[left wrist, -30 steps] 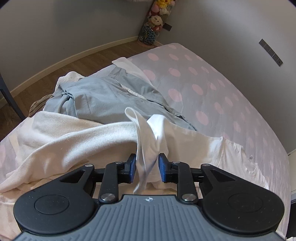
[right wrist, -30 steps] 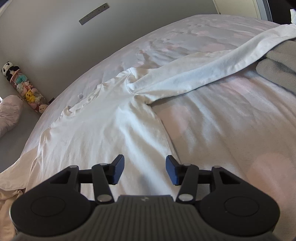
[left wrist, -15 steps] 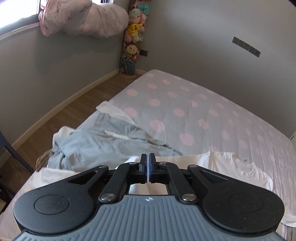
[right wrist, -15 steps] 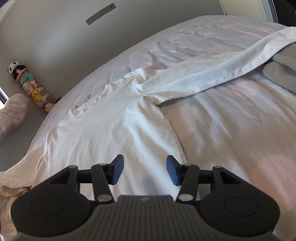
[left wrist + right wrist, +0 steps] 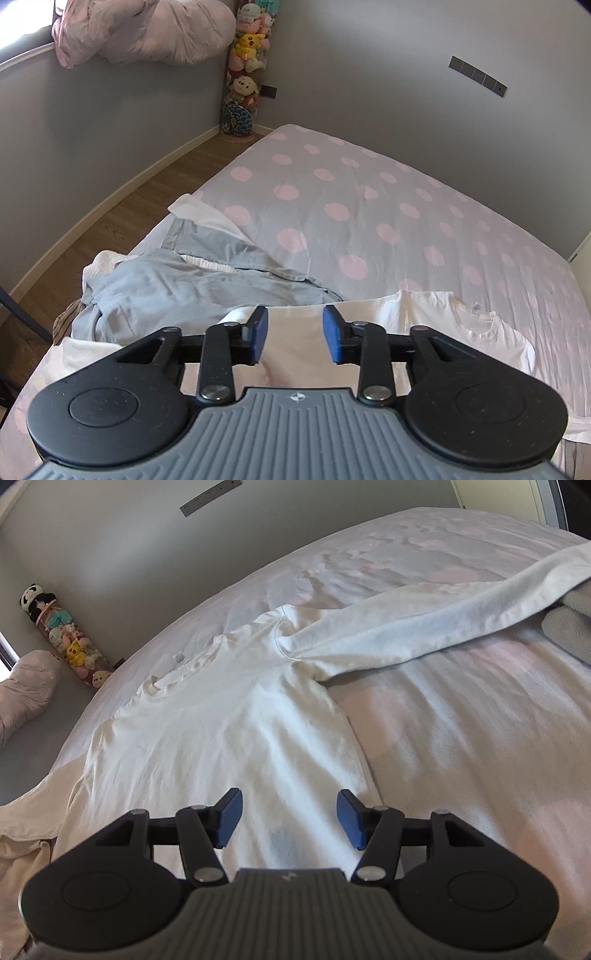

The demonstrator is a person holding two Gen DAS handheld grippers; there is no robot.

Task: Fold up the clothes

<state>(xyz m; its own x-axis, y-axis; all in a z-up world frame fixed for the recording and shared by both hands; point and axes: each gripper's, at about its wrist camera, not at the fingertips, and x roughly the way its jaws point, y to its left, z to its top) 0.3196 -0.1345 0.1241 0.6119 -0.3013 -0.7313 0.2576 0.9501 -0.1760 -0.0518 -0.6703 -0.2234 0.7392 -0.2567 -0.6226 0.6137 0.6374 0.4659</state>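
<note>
On the polka-dot bed sheet point(image 5: 332, 206), a white long-sleeved shirt point(image 5: 207, 738) is laid flat, collar toward the wall, with one sleeve point(image 5: 406, 627) stretched out sideways toward a folded grey item point(image 5: 569, 627) at the frame edge. A rumpled grey garment point(image 5: 184, 284) is seen beside the shirt in the left wrist view. The shirt is judged to be light, soft and limp: no shape is held when it is lifted, and thin single layers are easily slipped from the pads. Hold is best taken at a seam, hem or cuff, where the cloth is doubled; the outstretched sleeve is judged the next part to be folded in.

The left gripper point(image 5: 294, 339) is held above the shirt; its jaws have just been opening, and nothing is clamped between them. The right gripper point(image 5: 289, 823) is poised over the shirt's body, its jaws opened slightly wider and set apart, with cloth seen below but not gripped.
</note>
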